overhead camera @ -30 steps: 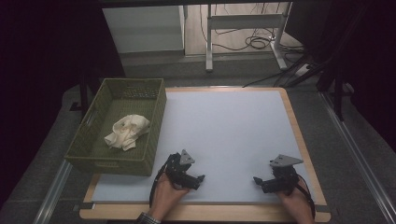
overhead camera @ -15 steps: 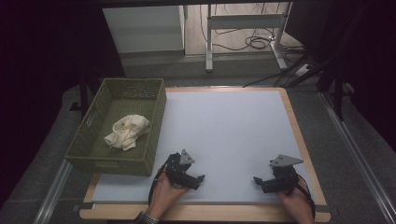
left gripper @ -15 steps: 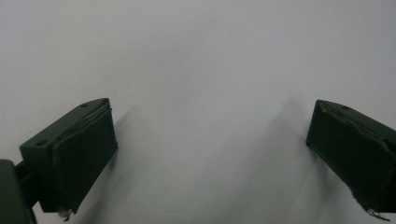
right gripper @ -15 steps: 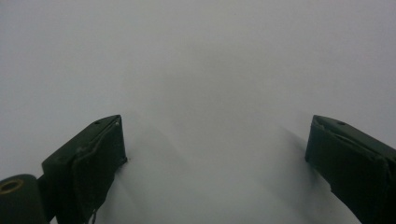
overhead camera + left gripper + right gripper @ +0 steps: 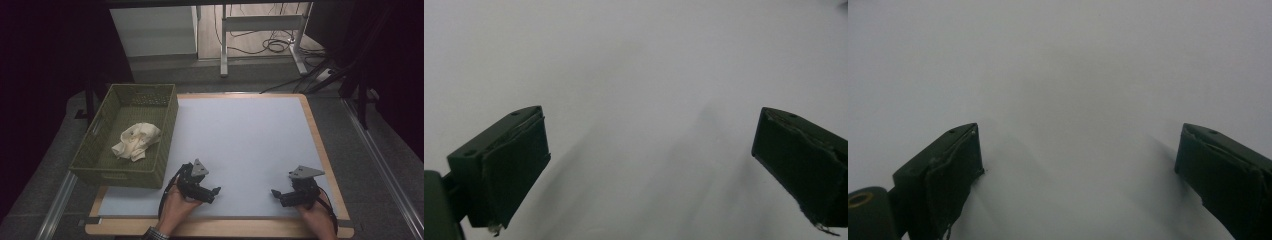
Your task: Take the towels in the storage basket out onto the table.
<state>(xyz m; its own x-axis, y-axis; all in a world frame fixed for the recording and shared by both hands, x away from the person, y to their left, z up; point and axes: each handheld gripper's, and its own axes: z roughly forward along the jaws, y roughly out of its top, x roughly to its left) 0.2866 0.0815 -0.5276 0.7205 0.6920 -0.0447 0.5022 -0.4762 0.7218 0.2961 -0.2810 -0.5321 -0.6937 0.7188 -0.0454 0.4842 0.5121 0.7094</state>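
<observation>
My left gripper (image 5: 212,192) rests low on the pale, smooth table sheet (image 5: 240,145) with its jaws spread wide and nothing between them, and my right gripper (image 5: 278,195) sits the same way near the table's right front corner, its black jaws also gaping over bare matte surface. The crumpled cream cloth (image 5: 136,141) lies up and to the left of my left gripper, inside the green woven basket (image 5: 167,127), so my left hand is clearly the nearer one. The cloth is a soft, irregular heap whose long axis runs diagonally across the basket floor, and I judge I would have to lift over the basket's near wall to reach it.
</observation>
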